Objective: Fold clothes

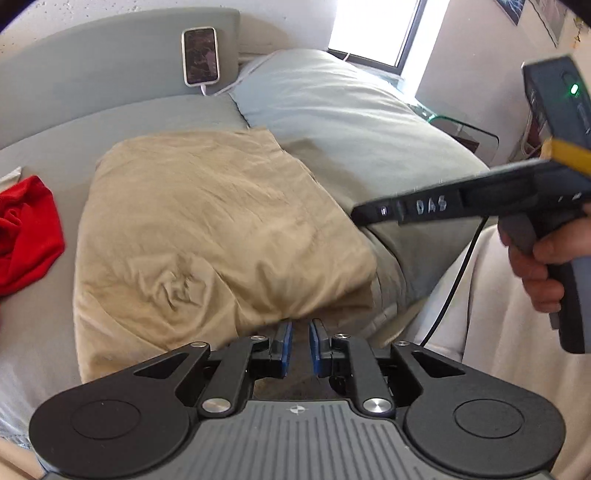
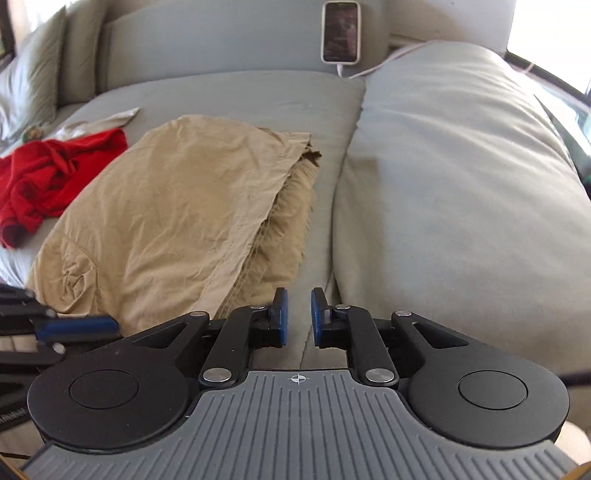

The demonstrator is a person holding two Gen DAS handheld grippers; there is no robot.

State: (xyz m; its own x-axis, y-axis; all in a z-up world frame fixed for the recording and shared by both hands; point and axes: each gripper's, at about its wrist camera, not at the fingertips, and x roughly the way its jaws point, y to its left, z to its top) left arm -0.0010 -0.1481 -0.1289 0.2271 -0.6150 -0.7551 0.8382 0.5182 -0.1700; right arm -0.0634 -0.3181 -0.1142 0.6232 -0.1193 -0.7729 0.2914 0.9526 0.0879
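Hovering level — left gripper (fingers parted) beside khaki garment.

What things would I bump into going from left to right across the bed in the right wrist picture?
Red garment → tan folded garment → big grey duvet. The phone leans farther back, so it is left out.

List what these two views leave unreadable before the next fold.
- Tan garment: its type can't be told; in both views it lies folded over itself, lower layers covered.
- Red garment: cut off by the left edge of the left wrist view.
- Phone screen: too small and dim in both views.
- Tan garment's near edge: hidden behind the left tool in the left wrist view.
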